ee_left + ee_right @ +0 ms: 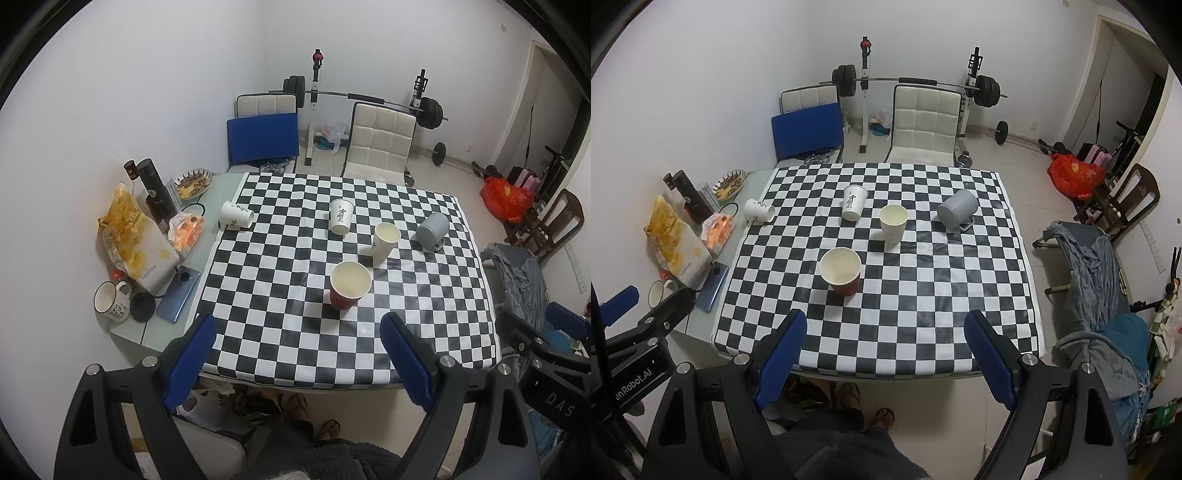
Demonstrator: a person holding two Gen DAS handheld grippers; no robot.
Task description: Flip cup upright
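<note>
Cups are spread over the checkered surface [886, 332]: a red paper cup [841, 272] and a plain white paper cup [893, 223] are seen upright, open mouths up. A printed paper cup [854, 203] is seen standing mouth down. Two are lying on their sides: a grey ribbed mug [956, 209] with a square handle at far right, and a white printed cup [759, 211] at the cloth's left edge. Task is judged partly done at best; three cups are left to flip, none is gripped.

Left gripper [297, 360] and right gripper [884, 356] are held back at the near edge, well apart from every cup, jaws spread wide and empty. Blue pads [783, 354] are finely textured.

Paper cups are thin and tapered, judged easily crushed; the mug looks rigid, ridged. Cloth is glossy, slightly wrinkled. Snack bags [129, 236] and a phone [178, 293] are left on bare tabletop to the left.
</note>
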